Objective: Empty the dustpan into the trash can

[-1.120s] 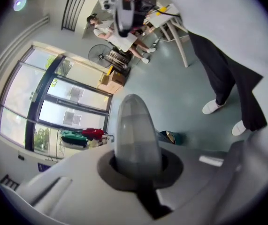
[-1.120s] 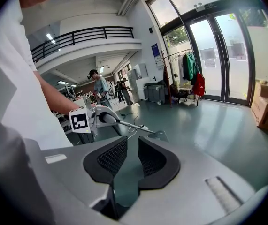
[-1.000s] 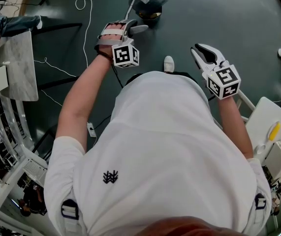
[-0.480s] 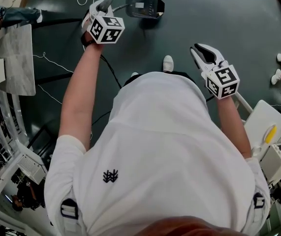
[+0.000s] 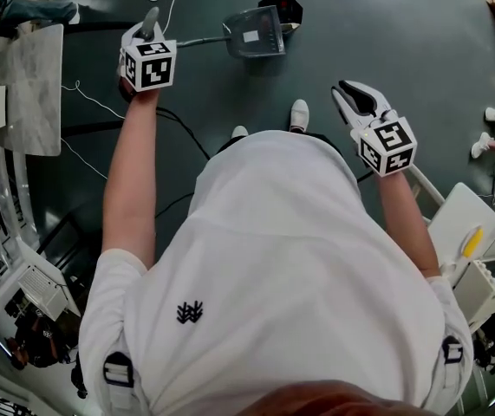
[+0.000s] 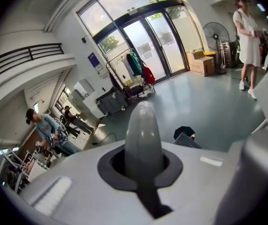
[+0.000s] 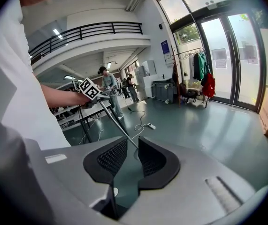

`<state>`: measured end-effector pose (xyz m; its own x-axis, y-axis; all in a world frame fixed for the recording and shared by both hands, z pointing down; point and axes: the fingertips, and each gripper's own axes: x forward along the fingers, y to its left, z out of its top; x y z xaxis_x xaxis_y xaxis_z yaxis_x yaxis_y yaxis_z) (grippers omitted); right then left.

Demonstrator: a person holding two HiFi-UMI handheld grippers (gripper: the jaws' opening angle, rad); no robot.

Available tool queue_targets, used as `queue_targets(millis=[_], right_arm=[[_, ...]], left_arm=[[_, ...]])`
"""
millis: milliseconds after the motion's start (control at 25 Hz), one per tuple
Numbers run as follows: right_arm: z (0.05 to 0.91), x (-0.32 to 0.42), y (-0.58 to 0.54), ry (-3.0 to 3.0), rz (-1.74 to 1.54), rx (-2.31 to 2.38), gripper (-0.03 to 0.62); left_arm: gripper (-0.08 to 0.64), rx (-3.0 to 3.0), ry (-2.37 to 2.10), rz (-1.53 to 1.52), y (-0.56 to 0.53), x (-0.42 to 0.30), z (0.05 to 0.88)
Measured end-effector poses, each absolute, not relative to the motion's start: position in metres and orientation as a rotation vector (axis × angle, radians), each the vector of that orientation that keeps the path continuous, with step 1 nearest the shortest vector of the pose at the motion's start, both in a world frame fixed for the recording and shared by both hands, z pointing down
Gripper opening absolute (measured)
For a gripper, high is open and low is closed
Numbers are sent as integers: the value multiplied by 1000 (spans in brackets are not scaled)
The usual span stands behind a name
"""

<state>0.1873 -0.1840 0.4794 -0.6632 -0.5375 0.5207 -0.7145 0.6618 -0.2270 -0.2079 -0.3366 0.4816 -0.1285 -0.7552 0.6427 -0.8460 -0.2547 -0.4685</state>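
The left hand-held gripper (image 5: 147, 35) is clenched on the top end of the dustpan's grey handle (image 6: 141, 130), whose rounded tip sticks up through the dark pads in the left gripper view. From there the thin rod of the handle runs sideways to the dustpan (image 5: 256, 35), which hangs above the dark green floor (image 5: 403, 24) with its far edge over the rim of the black trash can (image 5: 282, 9). The right hand-held gripper (image 5: 351, 95) is released: its own view shows the ribbed black pads (image 7: 111, 157) a little apart with nothing between them, only the floor and the handle rod beyond the gap. It is held out in front of the person's body, well apart from the dustpan. Much of the trash can is covered by the dustpan in the head view, and only a bit of red shows inside it. What lies in the dustpan cannot be made out. In the left gripper view the gripper's own grey body hides most of the dustpan. The person's white shirt (image 5: 273, 267) blocks the lower floor, leaving only the tips of two white shoes (image 5: 299, 113) showing.
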Motion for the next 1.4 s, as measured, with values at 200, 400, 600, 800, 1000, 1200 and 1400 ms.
queue_targets(millis=[200,400,600,800,1000,1200,1400], right_arm=[[480,152,-168,-2458,580,969,74],[477,114,-151,-2449,558,967,74],[476,76,-130,-2437,556,963,74],[477,47,-105,-2420,555,987,74],[477,20,-76,-2417,558,1014,72],[478,5,-52,-2420,558,1018,67],[471,0,-39,-2418,545,1039,58]], left_arm=[[55,1918,-1816,1267,-285,-256,504],[55,1892,-1769,1236,-241,-289,523],[57,1853,-1688,1187,-204,-321,541],[55,1807,-1573,1060,-164,-344,571],[55,1801,-1440,845,-133,-340,588],[57,1772,-1434,841,-113,-348,600],[61,1699,-1440,759,-89,-356,611]])
